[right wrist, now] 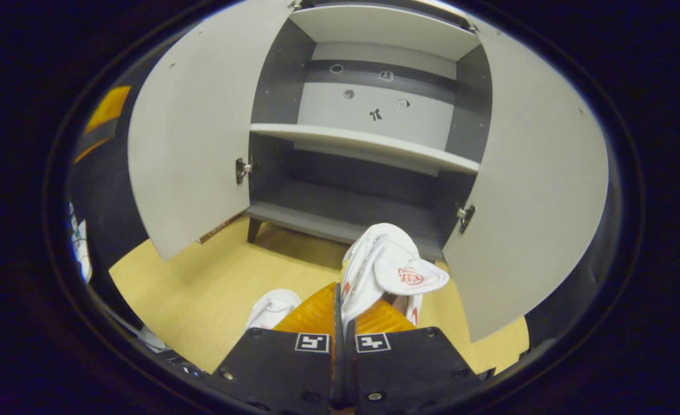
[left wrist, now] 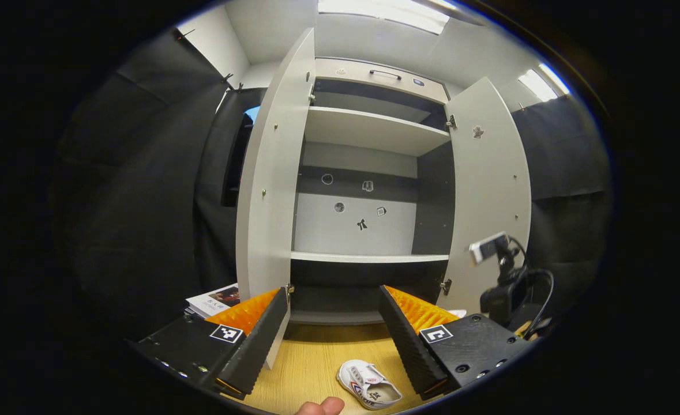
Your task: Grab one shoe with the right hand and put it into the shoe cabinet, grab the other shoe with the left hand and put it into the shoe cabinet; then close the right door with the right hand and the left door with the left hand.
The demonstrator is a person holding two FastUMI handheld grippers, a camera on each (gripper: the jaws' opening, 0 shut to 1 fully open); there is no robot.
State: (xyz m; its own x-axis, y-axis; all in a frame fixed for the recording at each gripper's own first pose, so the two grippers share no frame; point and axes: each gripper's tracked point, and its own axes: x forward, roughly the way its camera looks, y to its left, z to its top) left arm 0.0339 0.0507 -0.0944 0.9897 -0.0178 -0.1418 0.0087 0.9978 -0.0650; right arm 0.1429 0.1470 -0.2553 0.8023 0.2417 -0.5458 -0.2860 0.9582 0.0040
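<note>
My right gripper (right wrist: 345, 302) is shut on a white shoe (right wrist: 386, 265) with a red logo, toe pointing at the cabinet's lowest compartment (right wrist: 340, 210). The second white shoe (right wrist: 273, 308) lies on the wooden surface just left of that gripper. In the left gripper view the same loose shoe (left wrist: 368, 385) lies below and between the fingers of my left gripper (left wrist: 334, 291), which stands open and holds nothing. The shoe cabinet (left wrist: 368, 256) faces me with its left door (left wrist: 270, 184) and right door (left wrist: 489, 190) both swung wide.
A small camera on a stand (left wrist: 498, 271) with cables sits by the right door. A magazine (left wrist: 215, 300) lies left of the left door. A person's fingertip (left wrist: 319, 406) shows at the bottom edge. Black cloth walls flank the cabinet.
</note>
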